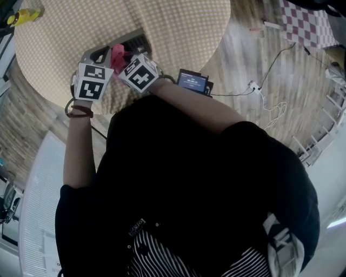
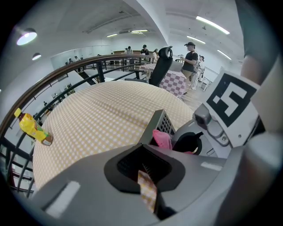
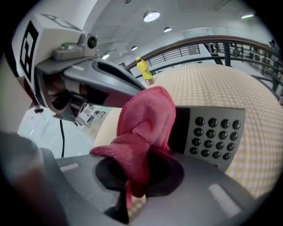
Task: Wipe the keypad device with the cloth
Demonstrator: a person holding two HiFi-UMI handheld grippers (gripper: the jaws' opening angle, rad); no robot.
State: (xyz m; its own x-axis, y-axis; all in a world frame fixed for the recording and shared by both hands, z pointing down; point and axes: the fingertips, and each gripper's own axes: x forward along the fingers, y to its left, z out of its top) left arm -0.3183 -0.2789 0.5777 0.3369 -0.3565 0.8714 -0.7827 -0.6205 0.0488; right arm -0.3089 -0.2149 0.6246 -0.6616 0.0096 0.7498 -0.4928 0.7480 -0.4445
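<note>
The grey keypad device (image 1: 132,42) lies on the round checked table (image 1: 178,21) in the head view. In the right gripper view its dark buttons (image 3: 212,132) show just past the jaws. My right gripper (image 3: 132,190) is shut on a pink cloth (image 3: 146,119), which bunches up against the device's left part. The left gripper (image 2: 148,194) is shut, with only a sliver of tablecloth showing between its jaws. It sits just left of the device's edge (image 2: 161,121) and the cloth (image 2: 162,139). Both grippers are close together at the table's near edge, left (image 1: 100,54) and right (image 1: 123,57).
A yellow bottle (image 1: 21,16) lies at the far left of the table, also in the left gripper view (image 2: 33,128). A small screen unit (image 1: 193,81) sits off the table's near right edge, with cables (image 1: 265,97) on the floor. People and an office chair (image 2: 160,66) are beyond the table.
</note>
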